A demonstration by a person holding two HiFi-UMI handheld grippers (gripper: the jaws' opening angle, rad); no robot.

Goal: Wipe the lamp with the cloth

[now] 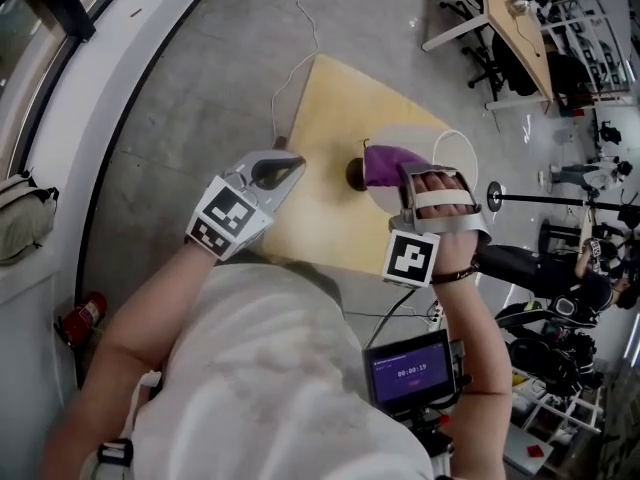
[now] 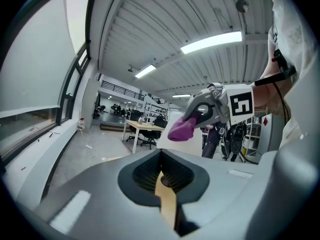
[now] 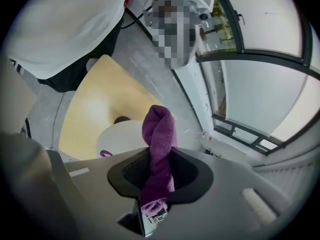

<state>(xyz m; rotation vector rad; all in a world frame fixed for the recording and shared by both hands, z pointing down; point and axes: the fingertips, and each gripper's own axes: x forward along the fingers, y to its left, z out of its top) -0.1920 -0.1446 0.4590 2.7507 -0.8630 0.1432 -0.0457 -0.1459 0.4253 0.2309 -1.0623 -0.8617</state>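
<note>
The lamp's white shade stands on the yellow table, seen from above, with a dark round part at its left edge. My right gripper is over the shade, shut on a twisted purple cloth that sticks out past its tips. In the right gripper view the cloth rises from between the jaws of the right gripper, with the shade below it. My left gripper hovers over the table left of the lamp, jaws together and nothing in them; in its own view the left gripper faces the cloth.
A thin cord runs from the table's far edge across the grey floor. A curved white window ledge bounds the left, with a bag and a red extinguisher. Desks and equipment stand at the right. A small screen hangs at my waist.
</note>
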